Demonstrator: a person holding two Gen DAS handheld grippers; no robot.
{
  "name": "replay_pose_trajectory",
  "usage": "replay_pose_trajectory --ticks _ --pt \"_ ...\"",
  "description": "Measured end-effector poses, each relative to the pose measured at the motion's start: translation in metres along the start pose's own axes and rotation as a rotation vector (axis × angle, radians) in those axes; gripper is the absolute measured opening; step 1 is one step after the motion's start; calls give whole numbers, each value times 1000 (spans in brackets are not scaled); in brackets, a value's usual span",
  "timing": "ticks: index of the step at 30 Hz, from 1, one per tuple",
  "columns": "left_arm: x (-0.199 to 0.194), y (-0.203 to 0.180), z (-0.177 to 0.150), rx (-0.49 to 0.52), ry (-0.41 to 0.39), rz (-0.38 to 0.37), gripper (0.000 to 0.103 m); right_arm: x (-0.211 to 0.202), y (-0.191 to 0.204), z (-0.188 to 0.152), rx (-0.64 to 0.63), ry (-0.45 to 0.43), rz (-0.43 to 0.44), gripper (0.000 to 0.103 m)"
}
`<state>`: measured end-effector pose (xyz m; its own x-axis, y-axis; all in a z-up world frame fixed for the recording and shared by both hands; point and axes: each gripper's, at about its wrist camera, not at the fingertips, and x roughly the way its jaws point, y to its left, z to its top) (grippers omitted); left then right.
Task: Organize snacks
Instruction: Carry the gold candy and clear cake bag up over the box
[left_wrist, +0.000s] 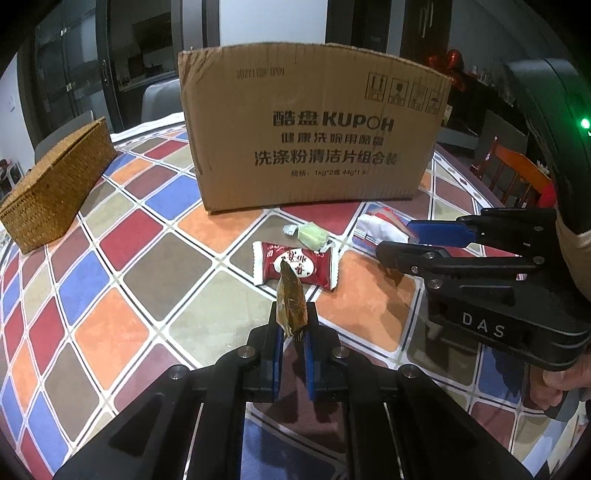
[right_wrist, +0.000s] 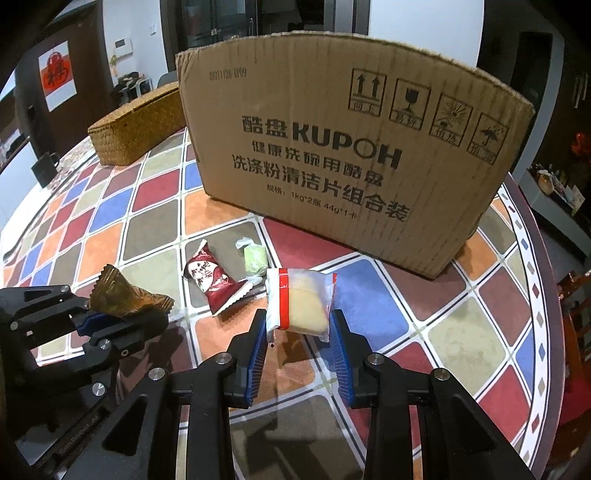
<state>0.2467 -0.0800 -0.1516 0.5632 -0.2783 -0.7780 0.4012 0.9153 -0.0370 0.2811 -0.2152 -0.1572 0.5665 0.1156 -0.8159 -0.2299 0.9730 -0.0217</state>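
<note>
My left gripper (left_wrist: 291, 325) fingers clamp brown foil snack (left_wrist: 291, 306); right gripper (right_wrist: 297, 328) grips white red-striped cake packet (right_wrist: 301, 301). I'd lift both clear over tall cardboard box (right_wrist: 332, 147) rim, upper centre, before releasing.

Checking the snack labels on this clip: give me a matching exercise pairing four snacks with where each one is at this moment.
Things:
1. brown-gold packet
2. clear packet with red stripe
3. red packet
4. green candy

Places:
A. lying on the tablecloth, nearest the cardboard box
B. clamped in the right gripper
C. lying on the tablecloth, just in front of the green one
D. clamped in the left gripper

Pairs: 1-D, 2-B, 3-C, 4-A
</note>
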Motion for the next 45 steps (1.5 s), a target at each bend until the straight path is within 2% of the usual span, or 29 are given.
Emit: replay_pose_trajectory --ticks 24,45 --pt "-47 -4 33 15 -96 26 11 -58 -2 20 9 -95 -25 34" --pt "-68 -15 67 38 -149 20 11 -98 -17 39 47 -172 -53 34"
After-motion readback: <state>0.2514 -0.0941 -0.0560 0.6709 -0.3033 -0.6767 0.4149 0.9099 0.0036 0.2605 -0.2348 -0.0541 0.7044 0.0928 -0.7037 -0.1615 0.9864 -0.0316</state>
